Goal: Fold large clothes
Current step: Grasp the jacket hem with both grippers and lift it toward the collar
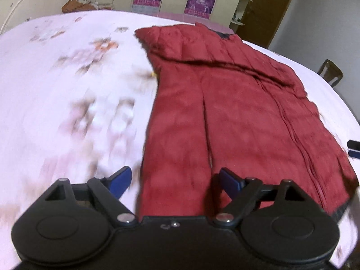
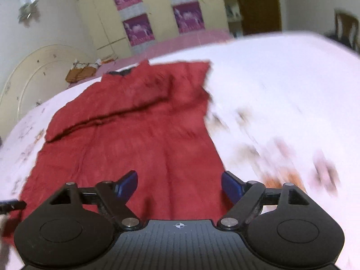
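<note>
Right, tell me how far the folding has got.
Done: the red garment lies spread on the bed sheet, with one flap already folded across its upper part. In hand: nothing; the left tool and right tool are both open above its near hem. Left: gripping the hem and making the remaining folds.

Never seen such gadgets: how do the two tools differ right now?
The left tool straddles the red garment's left edge, one finger over the sheet; the right tool has garment under most of its gap, near the right edge. Both are open, holding nothing.
</note>
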Tool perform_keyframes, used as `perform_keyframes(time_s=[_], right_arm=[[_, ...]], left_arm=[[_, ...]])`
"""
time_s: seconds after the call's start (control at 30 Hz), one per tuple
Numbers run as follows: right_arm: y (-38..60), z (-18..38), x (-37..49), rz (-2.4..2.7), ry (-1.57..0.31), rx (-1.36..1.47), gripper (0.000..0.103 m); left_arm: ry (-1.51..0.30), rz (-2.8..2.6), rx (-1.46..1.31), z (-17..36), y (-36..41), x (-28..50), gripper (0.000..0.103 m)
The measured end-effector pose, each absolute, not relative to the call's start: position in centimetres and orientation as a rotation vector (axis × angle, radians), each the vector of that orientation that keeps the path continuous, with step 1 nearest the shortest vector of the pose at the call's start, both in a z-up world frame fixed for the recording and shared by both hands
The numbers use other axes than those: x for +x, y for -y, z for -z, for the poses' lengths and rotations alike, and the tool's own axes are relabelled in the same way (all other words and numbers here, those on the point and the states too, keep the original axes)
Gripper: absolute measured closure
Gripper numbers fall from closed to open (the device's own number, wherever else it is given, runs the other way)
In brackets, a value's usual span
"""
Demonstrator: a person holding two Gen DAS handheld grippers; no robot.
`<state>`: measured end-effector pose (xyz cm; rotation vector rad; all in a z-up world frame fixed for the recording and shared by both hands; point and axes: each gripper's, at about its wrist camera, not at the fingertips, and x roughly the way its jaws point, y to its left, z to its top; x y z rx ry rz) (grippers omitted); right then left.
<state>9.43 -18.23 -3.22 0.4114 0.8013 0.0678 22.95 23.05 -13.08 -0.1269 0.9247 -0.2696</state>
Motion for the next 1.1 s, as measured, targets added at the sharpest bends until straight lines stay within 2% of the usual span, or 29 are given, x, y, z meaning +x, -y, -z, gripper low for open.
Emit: perform_keyframes(time_s=[0.1,0.23,0.47,0.67,0.73,0.8,0.83,0.93,0.97,1.0,1.1], right_arm=[[20.5,4.4,6.0,-0.086,-0.831,0.516,0.024],[21.9,6.2,3.2,-0.12,-0.861,0.655,0.037],[24.7,6.2,3.8,-0.142,-0.796,0.75,0.037],[25.8,6.9,4.9,-0.274,-0.856,0.768,0.037],[25.0,7.1,4.4,-0.332,-0.882,0.75,0.044],[24.9,7.3,4.2,-0.354,-0.88,0.745,0.047],[24.9,7.7,4.3,-0.359,-0.874,0.777,0.053],[24.9,8.7,5.2,-0.351,-0.881,0.836,0.071],[24.8,8.9,5.5,-0.367,-0.884,0.853,0.075],[24.6,9.0,5.8,-0.388,-0.897,0.863,0.092],[24.6,8.0,5.7,-0.448,-0.862,0.882,0.097]], left_arm=[[-0.932,0.285,-0.173,13.0,-24.0,20.3,0.022],[-0.93,0.309,-0.307,13.1,-25.3,18.7,0.027],[-0.942,0.399,-0.419,13.8,-26.1,20.7,0.033],[-0.952,0.464,-0.409,14.0,-25.9,20.6,0.035],[-0.946,0.488,-0.411,14.2,-26.0,20.3,0.035],[-0.942,0.501,-0.441,14.5,-26.3,21.0,0.037],[-0.942,0.506,-0.454,14.6,-26.4,21.5,0.038],[-0.948,0.521,-0.447,14.7,-25.7,23.3,0.054],[-0.962,0.532,-0.42,14.7,-25.1,23.8,0.082],[-0.976,0.543,-0.373,14.6,-24.4,24.0,0.095],[-0.9,0.545,-0.365,12.9,-24.3,22.8,0.097]])
